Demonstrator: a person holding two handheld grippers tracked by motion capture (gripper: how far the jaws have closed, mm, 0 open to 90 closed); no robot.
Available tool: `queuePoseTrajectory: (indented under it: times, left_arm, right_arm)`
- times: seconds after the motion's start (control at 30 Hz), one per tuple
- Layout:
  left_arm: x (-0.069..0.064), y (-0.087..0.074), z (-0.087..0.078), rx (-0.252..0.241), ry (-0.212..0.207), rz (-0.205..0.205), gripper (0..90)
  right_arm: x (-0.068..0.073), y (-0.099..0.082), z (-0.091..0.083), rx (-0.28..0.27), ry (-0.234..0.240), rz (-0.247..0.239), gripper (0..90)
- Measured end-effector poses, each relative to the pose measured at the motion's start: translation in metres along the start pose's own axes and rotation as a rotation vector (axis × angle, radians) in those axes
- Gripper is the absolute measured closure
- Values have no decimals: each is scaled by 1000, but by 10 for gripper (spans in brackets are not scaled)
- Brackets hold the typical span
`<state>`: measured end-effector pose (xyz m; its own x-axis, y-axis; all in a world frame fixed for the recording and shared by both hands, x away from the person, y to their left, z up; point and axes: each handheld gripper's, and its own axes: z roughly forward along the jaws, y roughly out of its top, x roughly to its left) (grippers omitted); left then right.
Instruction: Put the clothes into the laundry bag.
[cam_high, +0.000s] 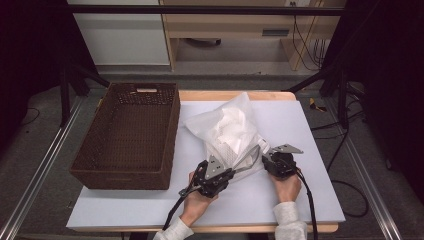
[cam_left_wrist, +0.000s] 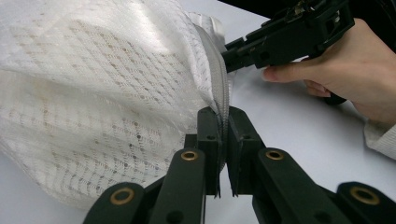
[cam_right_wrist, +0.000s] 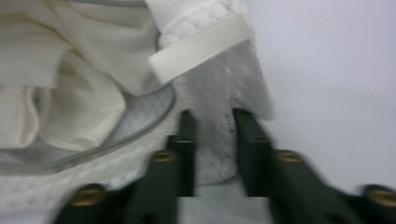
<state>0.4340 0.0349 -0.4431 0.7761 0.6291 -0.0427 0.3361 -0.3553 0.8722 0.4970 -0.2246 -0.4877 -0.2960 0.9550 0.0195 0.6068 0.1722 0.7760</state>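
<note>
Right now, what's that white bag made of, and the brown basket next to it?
The white bag looks like soft mesh fabric: a fine netted weave with tiny holes shows up close, and it crumples loosely. A grey zipper runs along its edge. The brown basket looks woven, perhaps wicker or plastic rattan; its walls show a tight, matte braided texture.

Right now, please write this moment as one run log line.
left gripper: shut on mesh bag zipper edge | right gripper: jaws around bag corner, grip unclear | basket: left

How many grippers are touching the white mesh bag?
2. The left gripper is clamped on the mesh bag at its zipper edge; the right gripper has bag fabric between its jaws at the near right corner.
</note>
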Motion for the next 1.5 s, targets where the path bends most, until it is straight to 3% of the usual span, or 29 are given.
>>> queuePoseTrajectory:
  times: [0.03, 0.1, 0.23, 0.3, 0.4, 0.47, 0.5, 0.53, 0.6, 0.63, 0.67, 0.77, 0.87, 0.97, 1.07, 1.2, 1.23, 1.3, 1.4, 1.43, 1.5]
  left_arm:
    - [0, 0, 0, 0, -2, 1, 840]
    - [0, 0, -2, -6, 0, 3, 839]
    - [4, 0, -8, -20, -1, -4, 839]
    - [6, -1, -10, -23, 1, -5, 839]
    - [9, -4, -13, -20, -4, -8, 837]
    - [9, -6, -15, -11, -13, -3, 836]
    - [10, -7, -17, -9, -16, 4, 838]
    - [10, -8, -18, -12, -16, 5, 844]
    - [11, -8, -21, -18, -14, 7, 855]
    - [11, -7, -22, -24, -13, 9, 861]
    - [11, -7, -22, -25, -9, 10, 864]
    - [11, -6, -19, -33, -2, 3, 869]
    - [10, -6, -18, -49, 7, -3, 873]
    - [10, -4, -18, -61, 8, -3, 874]
    - [8, -1, -20, -70, -2, -4, 877]
    - [4, 0, -23, -78, -27, -11, 881]
    - [2, 0, -24, -80, -37, -6, 883]
    - [-4, -1, -26, -75, -46, 15, 885]
    - [-9, -4, -29, -82, -40, 26, 886]
    - [-8, -4, -29, -80, -43, 21, 886]
    - [-4, -5, -25, -76, -55, 5, 885]
  right_arm:
    - [0, 1, 0, 3, 17, -2, 887]
    - [2, 0, -1, 7, 19, -17, 900]
    - [8, -8, -18, -9, 71, -9, 900]
    - [16, -15, -31, -12, 77, -40, 900]
    - [25, -29, -53, -23, 129, -20, 900]
    - [33, -40, -60, -1, 157, -12, 896]
    - [36, -46, -62, 22, 164, -18, 878]
    - [39, -49, -65, 18, 180, -25, 793]
    - [40, -48, -72, -39, 193, -43, 587]
    - [41, -45, -77, -83, 184, -50, 552]
    - [44, -40, -83, -130, 190, -63, 535]
    - [55, -28, -87, -182, 223, -125, 582]
    - [70, -18, -73, -156, 277, -185, 733]
    - [80, -11, -46, -110, 313, -184, 884]
    - [91, -3, -22, -78, 324, -171, 900]
    - [96, 3, 7, -63, 258, -140, 900]
    - [95, 6, 10, -49, 234, -124, 900]
    - [96, 12, 17, -75, 164, -124, 900]
    - [93, 18, 24, -101, 77, -49, 900]
    - [89, 19, 26, -104, 59, 3, 900]
    - [86, 19, 26, -103, 84, 36, 900]
